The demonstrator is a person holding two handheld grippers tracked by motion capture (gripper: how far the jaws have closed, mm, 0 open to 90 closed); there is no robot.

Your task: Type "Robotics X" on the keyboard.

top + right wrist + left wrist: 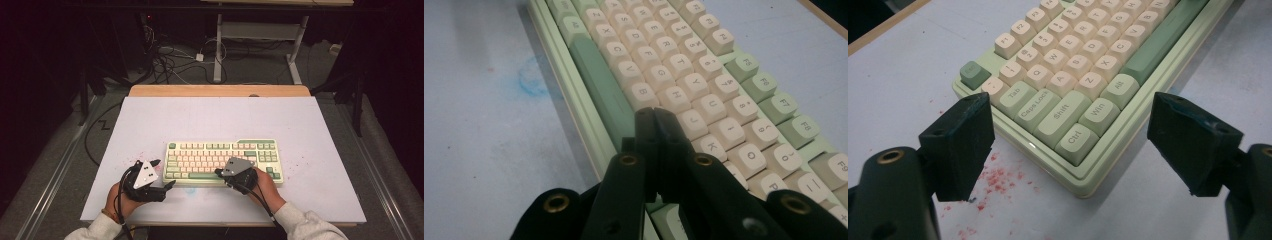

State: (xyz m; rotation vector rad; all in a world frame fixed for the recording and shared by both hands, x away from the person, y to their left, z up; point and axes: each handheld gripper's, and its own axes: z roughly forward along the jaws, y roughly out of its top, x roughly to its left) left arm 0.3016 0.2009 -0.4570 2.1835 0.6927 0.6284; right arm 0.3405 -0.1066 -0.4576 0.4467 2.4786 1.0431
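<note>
As its black jaws stand pressed together, the right gripper (655,114) poises its tips over the letter keys beside the green spacebar (600,75) of a pale green and cream plastic keyboard (223,159), which lies at the near middle of the white table (210,115). The left gripper (1070,145) waits with jaws wide apart, empty, near the keyboard's near left corner. The step in hand looks like key pressing; next calls for a straight, gentle push down on one key.
</note>
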